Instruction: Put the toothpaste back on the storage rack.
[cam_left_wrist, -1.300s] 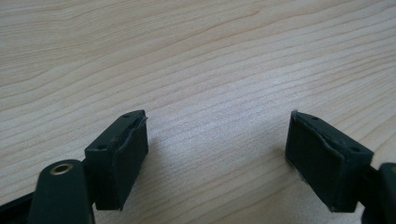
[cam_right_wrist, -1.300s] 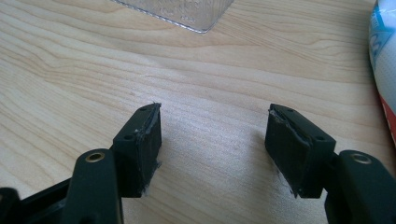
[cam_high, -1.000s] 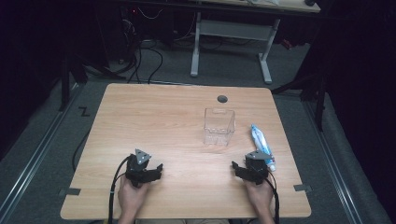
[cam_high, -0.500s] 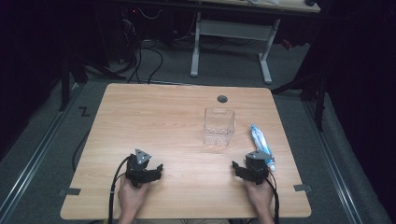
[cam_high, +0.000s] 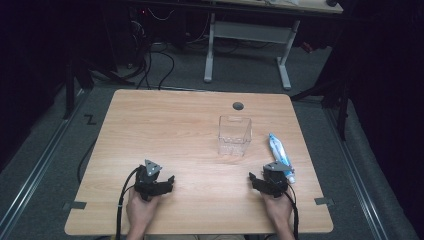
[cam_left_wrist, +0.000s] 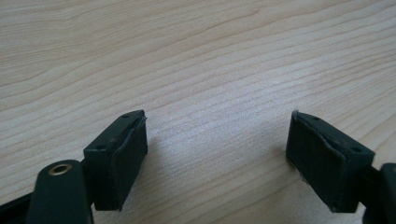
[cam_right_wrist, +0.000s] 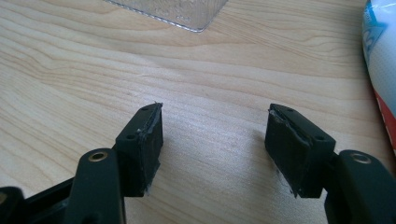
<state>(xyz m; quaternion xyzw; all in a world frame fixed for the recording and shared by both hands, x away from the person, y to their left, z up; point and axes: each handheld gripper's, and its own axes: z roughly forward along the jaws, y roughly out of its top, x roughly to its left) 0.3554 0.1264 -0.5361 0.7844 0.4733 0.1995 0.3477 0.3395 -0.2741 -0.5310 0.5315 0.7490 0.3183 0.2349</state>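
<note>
While a person's hands rest at the near edge of a light wooden table, the left gripper and the right gripper sit low on the boards well apart from each other, each with its black jaws spread wide over bare wood. Just beside the right gripper lies a blue-and-white tube with a red end; farther out, a clear plastic container stands upright, and beyond it a dark round grommet marks the tabletop.
</note>
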